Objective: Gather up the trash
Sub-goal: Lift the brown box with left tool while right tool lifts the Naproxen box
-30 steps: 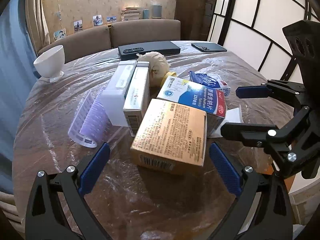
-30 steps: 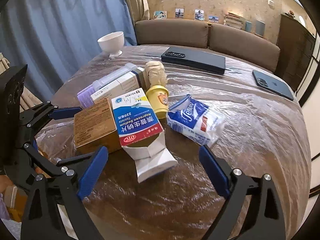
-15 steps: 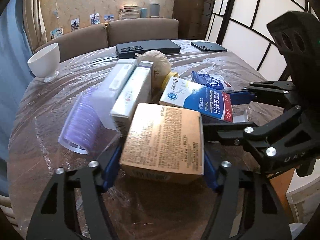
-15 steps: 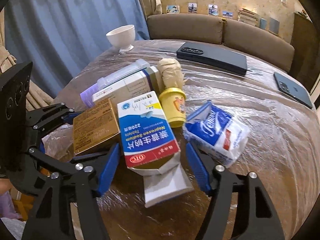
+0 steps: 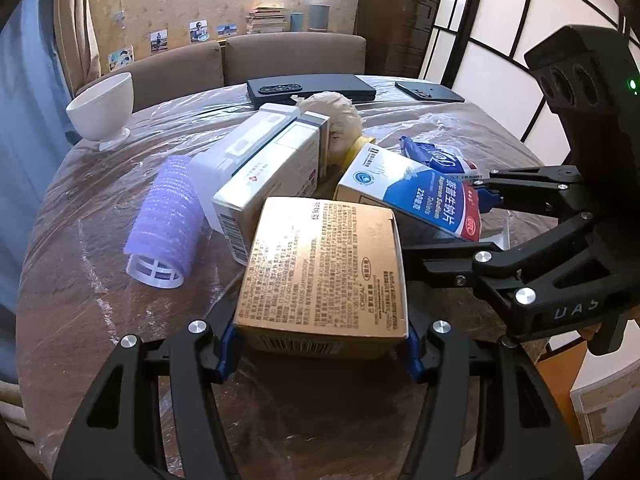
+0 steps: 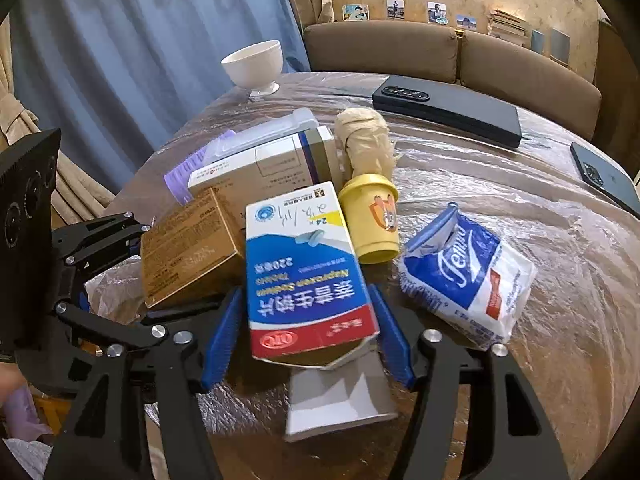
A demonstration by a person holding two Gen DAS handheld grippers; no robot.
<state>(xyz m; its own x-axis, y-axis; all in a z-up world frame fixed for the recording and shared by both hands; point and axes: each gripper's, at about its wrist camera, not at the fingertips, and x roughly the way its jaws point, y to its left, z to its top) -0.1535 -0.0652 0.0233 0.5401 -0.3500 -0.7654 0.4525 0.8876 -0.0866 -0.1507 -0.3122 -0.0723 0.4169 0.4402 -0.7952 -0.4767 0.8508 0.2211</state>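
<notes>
On the plastic-covered tabletop [image 5: 100, 280], near its front edge, the left gripper [image 5: 320, 348] has closed its blue pads on the tan carton [image 5: 324, 268]. Beside it the right gripper [image 6: 308, 328], jaws just closing, flanks the blue-and-white tablet box [image 6: 304, 272]; whether its pads press it I cannot tell

Both grippers clamped down: left gripper [image 5: 320, 344] pinched the tan box [image 5: 324, 268], right gripper [image 6: 308, 332] closed on the blue-and-white box [image 6: 308, 276], lower centre.

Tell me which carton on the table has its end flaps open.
The blue-and-white tablet carton, between the right gripper pads; its near flaps gape, while the tan carton is closed.
</notes>
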